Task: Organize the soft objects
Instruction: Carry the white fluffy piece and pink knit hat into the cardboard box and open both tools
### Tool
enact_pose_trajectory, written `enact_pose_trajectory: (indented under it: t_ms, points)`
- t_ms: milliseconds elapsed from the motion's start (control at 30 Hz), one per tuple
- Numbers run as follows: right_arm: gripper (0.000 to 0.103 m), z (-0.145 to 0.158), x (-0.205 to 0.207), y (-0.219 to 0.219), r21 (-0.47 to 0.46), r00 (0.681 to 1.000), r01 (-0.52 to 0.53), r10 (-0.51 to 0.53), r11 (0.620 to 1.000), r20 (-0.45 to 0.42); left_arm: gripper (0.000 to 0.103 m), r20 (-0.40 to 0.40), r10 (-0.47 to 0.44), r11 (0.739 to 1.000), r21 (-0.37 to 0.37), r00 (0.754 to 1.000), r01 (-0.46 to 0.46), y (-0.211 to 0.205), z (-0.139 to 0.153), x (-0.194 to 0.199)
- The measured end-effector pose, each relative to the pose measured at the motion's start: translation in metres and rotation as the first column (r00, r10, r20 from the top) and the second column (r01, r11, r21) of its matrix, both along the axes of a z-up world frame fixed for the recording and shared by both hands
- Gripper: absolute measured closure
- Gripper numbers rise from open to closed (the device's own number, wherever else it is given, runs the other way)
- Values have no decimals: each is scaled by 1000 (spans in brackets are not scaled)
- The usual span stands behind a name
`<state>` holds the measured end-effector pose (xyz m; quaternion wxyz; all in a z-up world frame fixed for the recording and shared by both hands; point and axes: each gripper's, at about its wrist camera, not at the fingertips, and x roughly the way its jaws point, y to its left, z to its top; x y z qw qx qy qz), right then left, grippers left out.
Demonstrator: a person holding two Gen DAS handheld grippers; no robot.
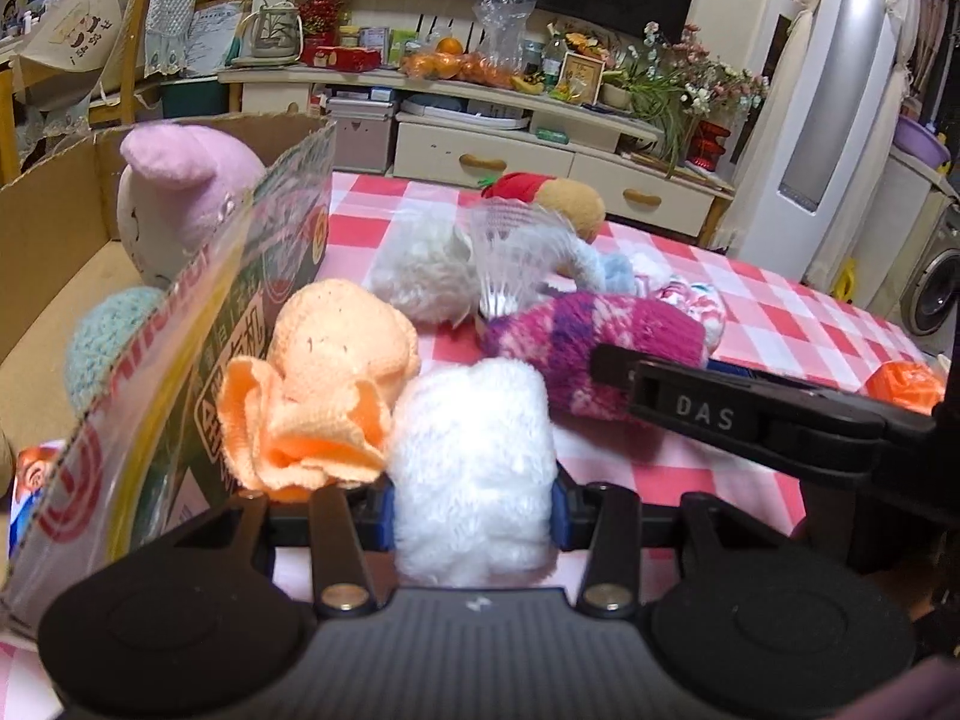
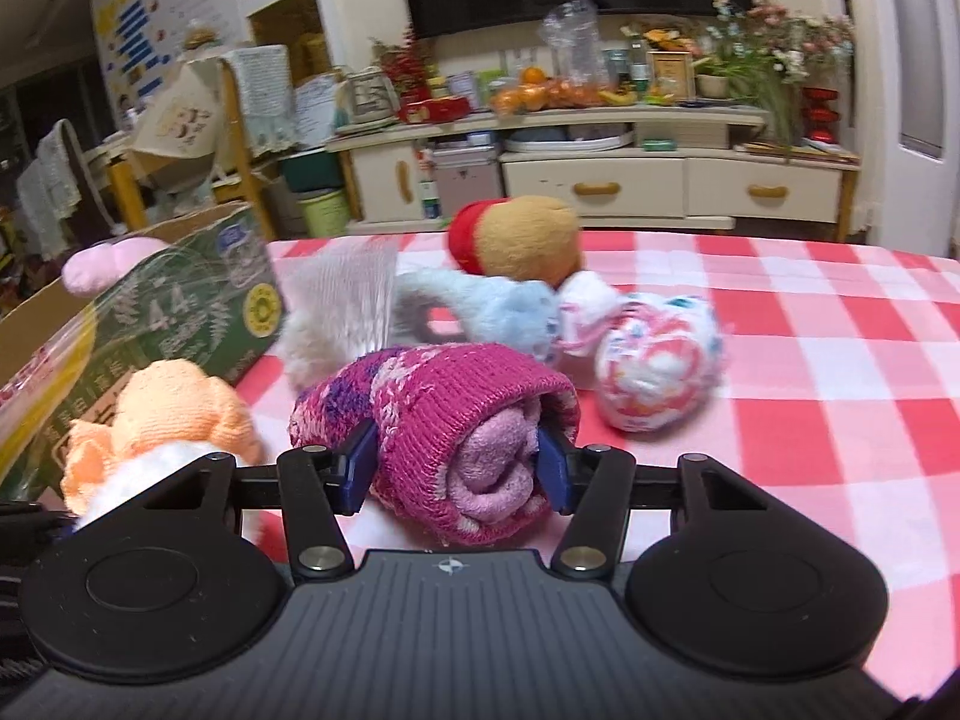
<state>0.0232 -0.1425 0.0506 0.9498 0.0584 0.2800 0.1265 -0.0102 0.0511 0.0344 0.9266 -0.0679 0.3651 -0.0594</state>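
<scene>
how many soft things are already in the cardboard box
2 visible in the cardboard box: a pink plush against its far wall, and a teal knitted piece nearer, behind the flap. The flap hides much of the inside, so more may lie there.

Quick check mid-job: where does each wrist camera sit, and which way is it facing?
Left wrist: sits behind the left tool, facing the TV cabinet; tool pinches a white fluffy roll; right tool shows.
Right wrist: behind the right tool, same direction; tool around a magenta knit roll.
Shared: orange cloth, cardboard box, checked tablecloth.
</scene>
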Motion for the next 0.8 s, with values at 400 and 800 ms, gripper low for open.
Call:
enact_pose_trajectory:
  t_ms: [400, 800]
  points:
    - [36, 1, -12, -10, 12, 989, 146, -146, 989, 12, 60, 67, -38, 998, -50, 997, 42, 9, 21, -11]
    - [36, 8, -37, -16, 85, 967, 248, -252, 965, 33, 60, 150, -46, 994, -95, 988, 60, 31, 46, -21]
